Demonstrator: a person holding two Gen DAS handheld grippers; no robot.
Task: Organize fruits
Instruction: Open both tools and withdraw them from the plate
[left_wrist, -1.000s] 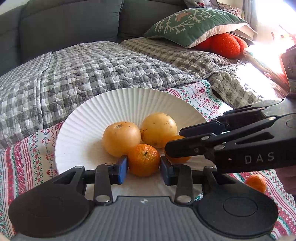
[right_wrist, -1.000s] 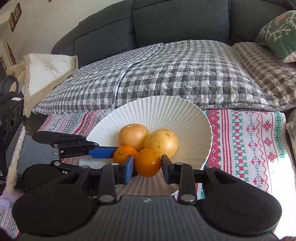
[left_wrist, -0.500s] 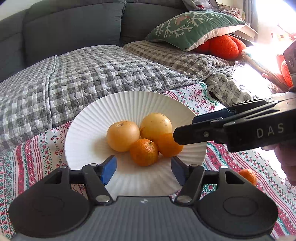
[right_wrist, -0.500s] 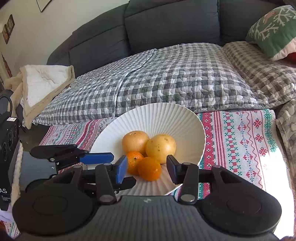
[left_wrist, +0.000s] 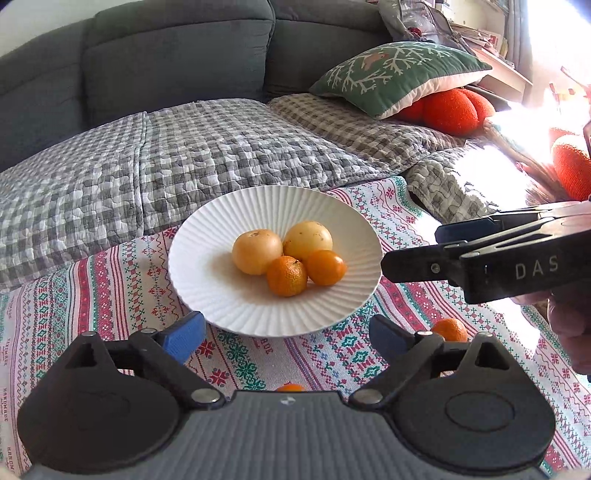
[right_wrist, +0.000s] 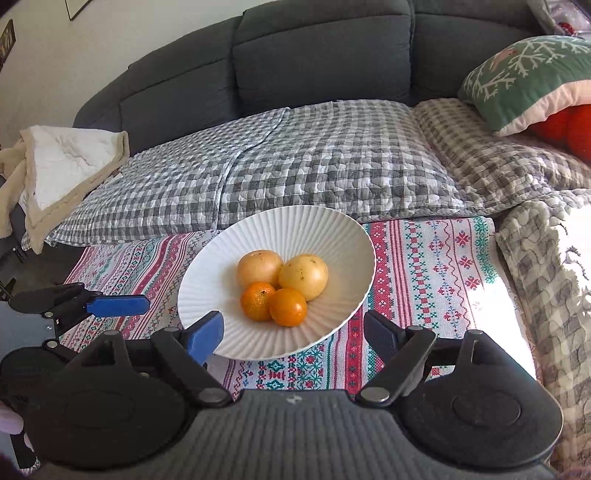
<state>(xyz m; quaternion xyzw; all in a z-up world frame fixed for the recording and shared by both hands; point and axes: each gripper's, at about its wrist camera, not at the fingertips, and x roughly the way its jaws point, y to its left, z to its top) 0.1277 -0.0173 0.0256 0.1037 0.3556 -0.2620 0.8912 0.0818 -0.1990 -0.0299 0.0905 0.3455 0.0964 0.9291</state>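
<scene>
A white ribbed plate on a patterned cloth holds two yellow fruits and two mandarins, all touching. My left gripper is open and empty, just in front of the plate. My right gripper is open and empty at the plate's near edge; it also shows in the left wrist view to the right of the plate. A loose mandarin lies on the cloth at right, another mandarin peeks out under the left gripper.
The patterned cloth covers the surface. A grey checked quilt and a dark sofa lie behind. A green cushion and orange pillows are at back right. A cream blanket is at far left.
Both grippers opened, let go of their mandarins on the plate, and drew back toward me. The two mandarins now rest in front of the yellow fruits.
</scene>
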